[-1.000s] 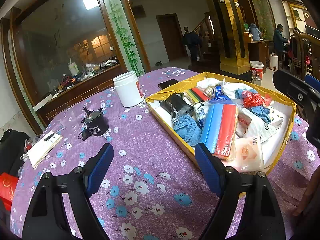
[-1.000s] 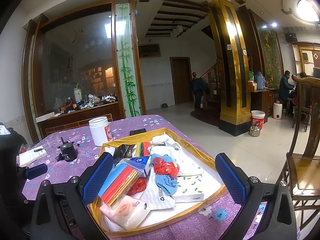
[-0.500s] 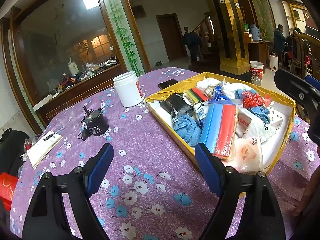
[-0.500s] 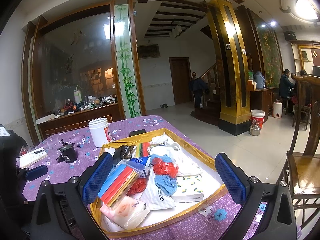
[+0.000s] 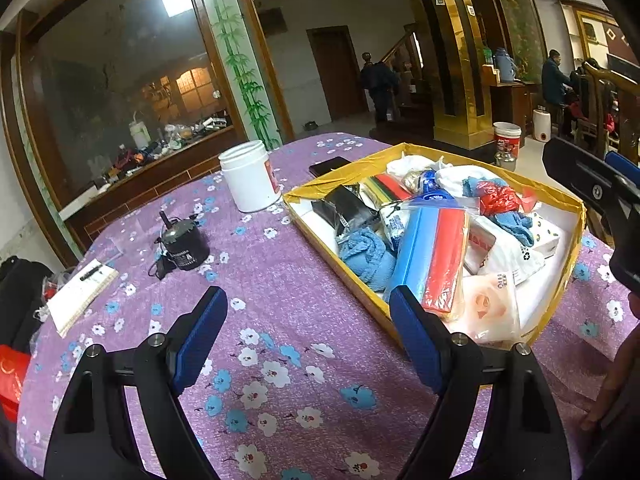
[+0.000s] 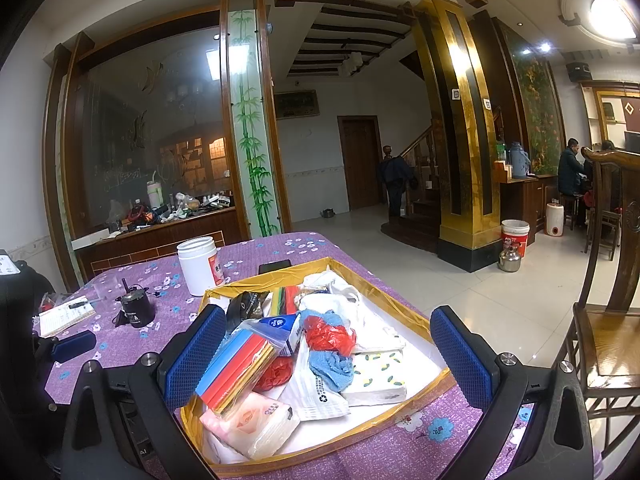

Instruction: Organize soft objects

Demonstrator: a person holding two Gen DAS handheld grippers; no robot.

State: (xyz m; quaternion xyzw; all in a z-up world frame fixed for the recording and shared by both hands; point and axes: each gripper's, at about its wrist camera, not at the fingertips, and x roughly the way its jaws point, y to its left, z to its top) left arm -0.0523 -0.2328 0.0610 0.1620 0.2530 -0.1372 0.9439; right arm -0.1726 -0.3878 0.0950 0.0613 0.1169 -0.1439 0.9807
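Observation:
A shallow yellow-rimmed box (image 5: 344, 184) (image 6: 404, 312) on the purple flowered tablecloth holds a heap of soft things: a blue cloth (image 5: 366, 254) (image 6: 332, 364), a bag of blue and red sheets (image 5: 434, 252) (image 6: 236, 368), a red plastic bag (image 5: 498, 200) (image 6: 326, 334), a pink tissue pack (image 5: 486, 306) (image 6: 256, 420), white bags and a patterned tissue pack (image 6: 378, 374). My left gripper (image 5: 308, 336) hovers open over bare cloth left of the box. My right gripper (image 6: 326, 354) hangs open above the box's near end, holding nothing.
A white jar (image 5: 250, 176) (image 6: 199, 266), a small black pot (image 5: 184, 244) (image 6: 136, 310), a notebook with a pen (image 5: 80, 294) and a dark phone (image 5: 330, 165) lie on the table. A wooden chair (image 6: 604, 320) stands at the right. People are far back.
The right wrist view has tilted slightly upward. The left gripper and the box contents have not moved.

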